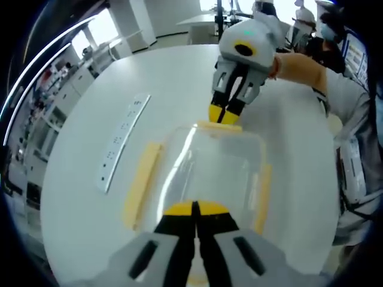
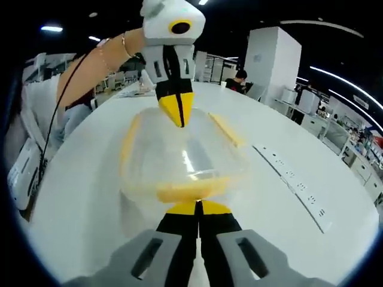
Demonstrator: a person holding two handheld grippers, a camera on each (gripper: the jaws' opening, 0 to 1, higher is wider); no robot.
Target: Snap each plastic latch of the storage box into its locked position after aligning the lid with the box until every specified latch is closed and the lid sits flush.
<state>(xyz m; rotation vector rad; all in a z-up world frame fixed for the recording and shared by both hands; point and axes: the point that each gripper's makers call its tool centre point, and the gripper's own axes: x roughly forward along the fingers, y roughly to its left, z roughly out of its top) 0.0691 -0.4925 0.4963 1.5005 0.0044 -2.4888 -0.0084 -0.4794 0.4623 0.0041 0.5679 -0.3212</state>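
A clear storage box (image 1: 215, 173) with a transparent lid sits near the middle of a white round table (image 1: 72, 227), well in from the rim on every side — bare tabletop surrounds it. A flat white power strip (image 1: 122, 140) lies well apart from the box, running roughly parallel to one of its long sides. Yellow latches run along the box edges: one long latch (image 1: 142, 182) on the strip's side, another (image 1: 262, 197) on the opposite long side, and shorter ones at the two ends.

The box's long axis runs from one gripper to the other. In the left gripper view, the left gripper (image 1: 194, 209) has its yellow-tipped jaws closed together, tips at the near end of the box. The right gripper (image 1: 224, 113) comes in from the far end, jaws pressed together, tips touching the end latch (image 1: 220, 126) there. In the right gripper view, the right gripper (image 2: 197, 208) meets that latch (image 2: 188, 192).

A person's sleeve (image 1: 353, 119) shows beyond the table.
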